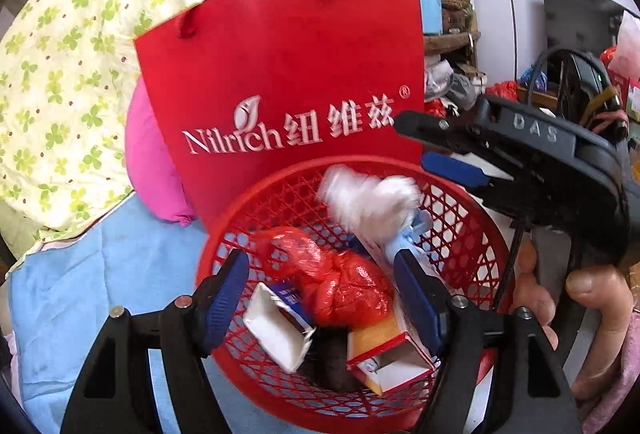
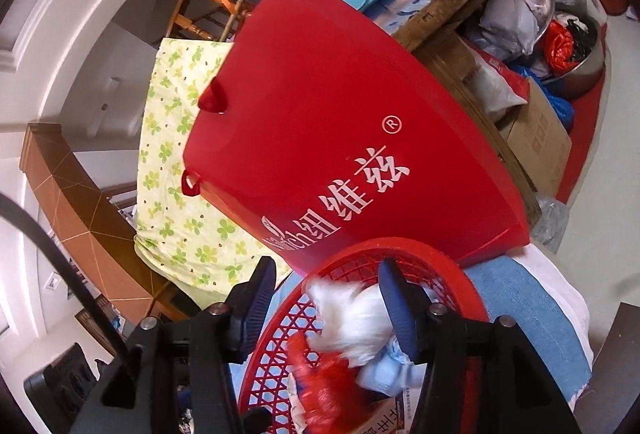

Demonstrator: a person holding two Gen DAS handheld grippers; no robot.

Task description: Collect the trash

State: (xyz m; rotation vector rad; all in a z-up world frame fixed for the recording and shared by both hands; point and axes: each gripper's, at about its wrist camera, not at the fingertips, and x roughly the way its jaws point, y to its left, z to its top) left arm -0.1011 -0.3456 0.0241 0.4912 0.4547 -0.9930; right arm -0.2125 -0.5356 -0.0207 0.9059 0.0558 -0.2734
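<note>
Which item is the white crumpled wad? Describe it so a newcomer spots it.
Find the round red lattice plastic basket in front of the red Nilrich paper bag. The white crumpled wad lies at the basket's far side, above the crumpled red plastic bag; it is the only white, blurred, fluffy piece.

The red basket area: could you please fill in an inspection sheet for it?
Surface: blue cloth under basket.
Job's things: red basket holds white wad, red plastic bag, open cartons.
Clutter: red paper bag behind basket; pink cushion; clover-print bedding.
Grippers: left tool open over basket; right tool open, white wad between its fingers.
Cables: black cable.
Surroundings: stacked boxes, bags.
</note>
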